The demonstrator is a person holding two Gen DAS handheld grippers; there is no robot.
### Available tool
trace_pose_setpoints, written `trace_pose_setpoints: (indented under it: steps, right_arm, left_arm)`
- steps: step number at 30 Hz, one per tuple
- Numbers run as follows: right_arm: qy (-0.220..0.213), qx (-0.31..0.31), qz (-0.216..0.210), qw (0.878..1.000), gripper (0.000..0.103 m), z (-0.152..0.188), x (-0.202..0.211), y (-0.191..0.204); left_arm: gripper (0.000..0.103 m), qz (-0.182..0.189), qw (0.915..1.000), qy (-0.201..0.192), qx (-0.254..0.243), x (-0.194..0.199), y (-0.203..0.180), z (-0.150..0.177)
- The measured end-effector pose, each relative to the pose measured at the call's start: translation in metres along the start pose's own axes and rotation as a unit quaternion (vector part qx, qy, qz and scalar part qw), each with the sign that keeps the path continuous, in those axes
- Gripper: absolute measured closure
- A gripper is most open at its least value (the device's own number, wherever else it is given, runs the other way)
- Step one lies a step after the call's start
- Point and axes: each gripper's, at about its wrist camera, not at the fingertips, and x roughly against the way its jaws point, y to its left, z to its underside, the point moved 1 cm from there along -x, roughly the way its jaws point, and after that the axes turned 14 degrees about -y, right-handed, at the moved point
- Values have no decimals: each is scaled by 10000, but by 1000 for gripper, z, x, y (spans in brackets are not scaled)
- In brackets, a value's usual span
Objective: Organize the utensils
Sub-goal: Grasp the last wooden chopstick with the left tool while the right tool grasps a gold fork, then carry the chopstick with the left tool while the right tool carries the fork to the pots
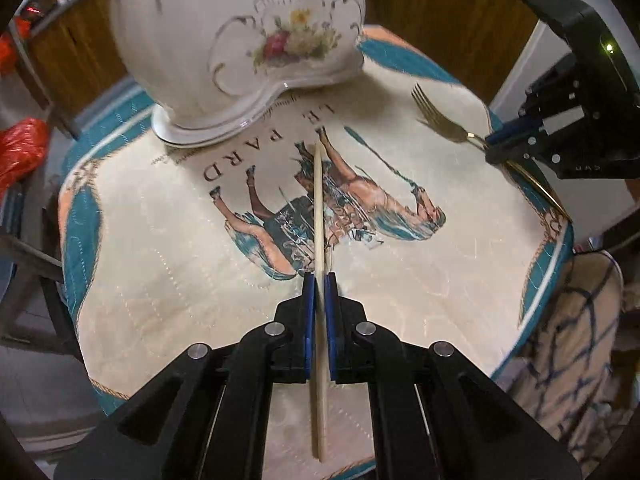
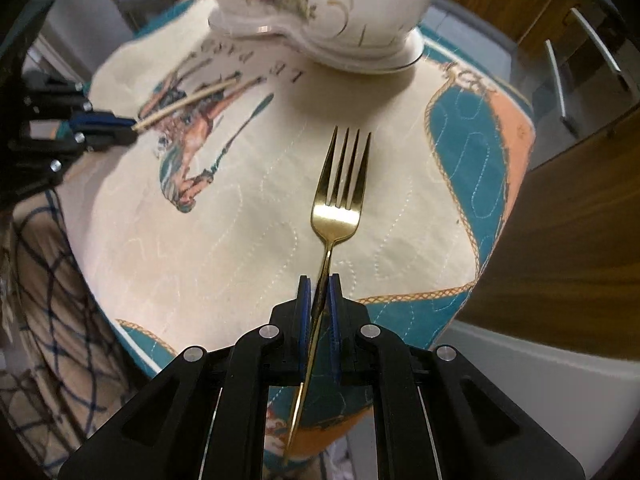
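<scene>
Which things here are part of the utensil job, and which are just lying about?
Part of the job:
- wooden stick, shut in the left gripper
- gold fork, shut in the right gripper
- white flowered pot, likely where they go

Lying about:
- printed cloth
- red bag
- patterned fabric

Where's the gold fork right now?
The gold fork is clamped by its handle in the right gripper, tines pointing toward the floral porcelain dish, over the printed cloth.
</scene>
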Motion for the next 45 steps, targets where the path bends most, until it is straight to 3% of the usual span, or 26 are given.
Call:
trace_pose_setpoints:
  steps: [5,8,11,22,29,34,39,45]
  right_arm:
    - [534,211,231,9981,92,-12,-8,11]
    - [555,139,260,9980,92,-12,-8,13]
    - [409,-42,217,9989,93,-8,-6,11]
    - [-11,-69,-28,10000,96,13,8,16]
    - [-394,-94,-375,9985,96,16,9,28]
    - [-659,-172,-537,9962,96,19,17,29]
    - [-1211,-345,-910,9879,96,23,35,32]
    - [-2002,-726,-1412,9668,96,28,60,30]
  left_arm:
    - [98,5,9973,623,-390,-7,-7,-9]
    - [98,-57,9952,832,-511,-9,-9,-13]
    - [98,-104,9954,782,-544,-9,-12,-12]
    - [99,0,10000,-90,-27,24,8,20]
    - [99,138,9959,-734,517,51,31,39]
    - [99,271,9901,-1109,819,60,36,30]
    - [99,313,9839,-1467,972,75,37,28]
    - [99,351,9750,-1903,1094,88,33,23]
